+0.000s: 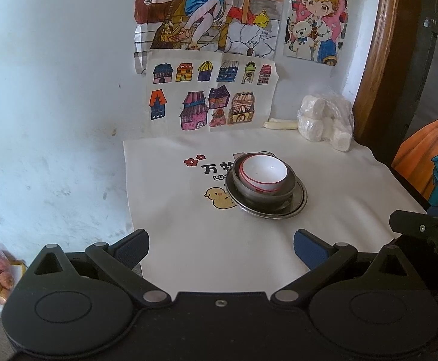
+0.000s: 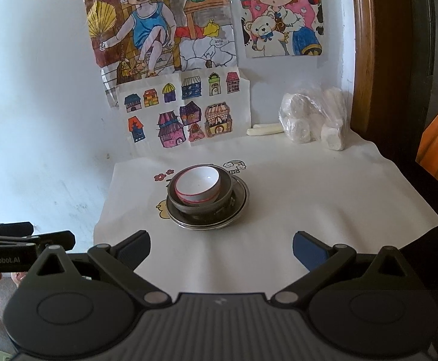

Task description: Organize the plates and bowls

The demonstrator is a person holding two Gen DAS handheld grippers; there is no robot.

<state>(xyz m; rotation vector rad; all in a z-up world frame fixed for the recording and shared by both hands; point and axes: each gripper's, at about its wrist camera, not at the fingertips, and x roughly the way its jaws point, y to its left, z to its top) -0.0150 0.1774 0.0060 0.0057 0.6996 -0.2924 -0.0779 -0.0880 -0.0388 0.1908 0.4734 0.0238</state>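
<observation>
A white bowl [image 1: 263, 174] with a red rim sits nested, slightly tilted, in a dark bowl [image 1: 282, 194] on a metal plate [image 1: 297, 207], mid-cloth [image 1: 219, 255] on the desk. Behind, near the wall, lie a bag of white rolls [image 1: 324, 120] and a pale stick [image 1: 280, 124], possibly chalk; drawings [image 1: 209, 96] hang above. The left gripper [image 1: 221, 248] and right gripper [image 2: 221, 248] hover well short of the stack, jaws spread wide and empty, bare cloth between.

"genrobot.ai" on left tongs [image 2: 23, 240].
</observation>
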